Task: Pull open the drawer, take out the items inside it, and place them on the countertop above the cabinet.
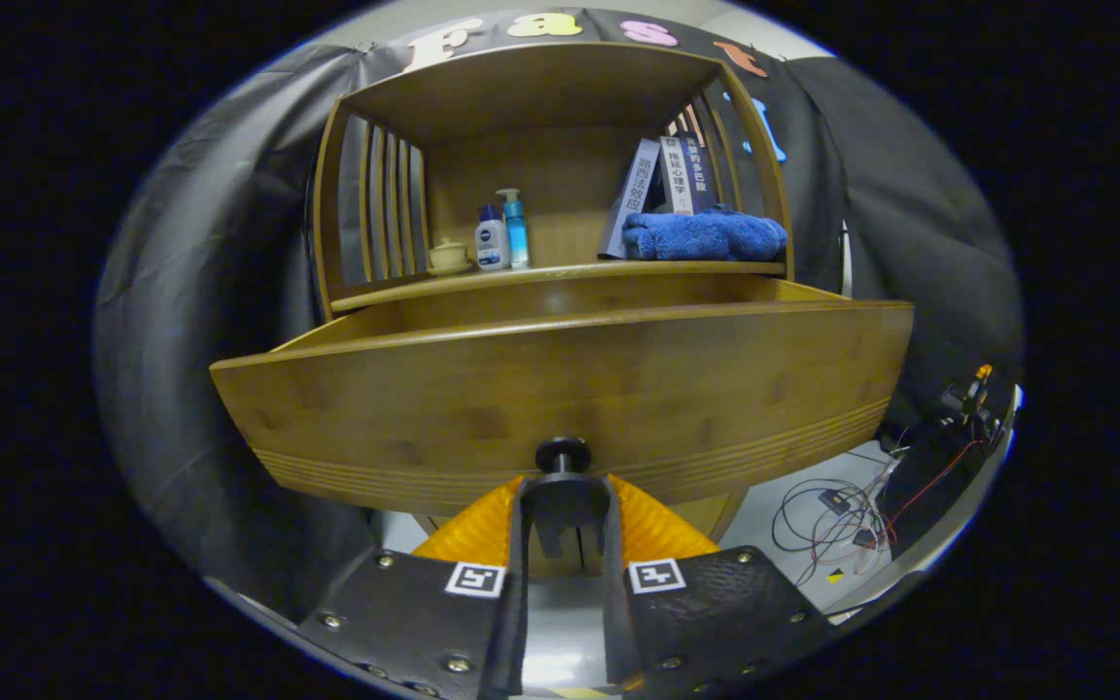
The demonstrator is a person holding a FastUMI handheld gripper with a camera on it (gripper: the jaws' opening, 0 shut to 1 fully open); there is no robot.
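- Taking the drawer (pixel 560 389) as my landmark: it stands pulled well out of the cabinet, its wooden front wide across my view, the inside hidden from here by that front.
- Above the drawer, on the left of the countertop (pixel 560 275), I see a small cup (pixel 447 255), then a white bottle (pixel 491 238) and a blue pump bottle (pixel 515 228) side by side.
- Above the drawer on the right lie a folded blue towel (pixel 704 236) with books (pixel 672 185) leaning behind it.
- At the drawer's lower middle is the dark knob (pixel 562 454); my gripper (pixel 564 515) has its fingers (pixel 521 525) closed narrowly around the knob's stem, which seems to sit in the black tips.
- I judge the drawer stiff and fairly light, sliding straight; the knob is the only sensible hold, small and smooth, so it could slip.
- What is inside I cannot tell yet; I would need to let go and look over the front.
- Right of the drawer, loose wires (pixel 842 515) lie on the floor.
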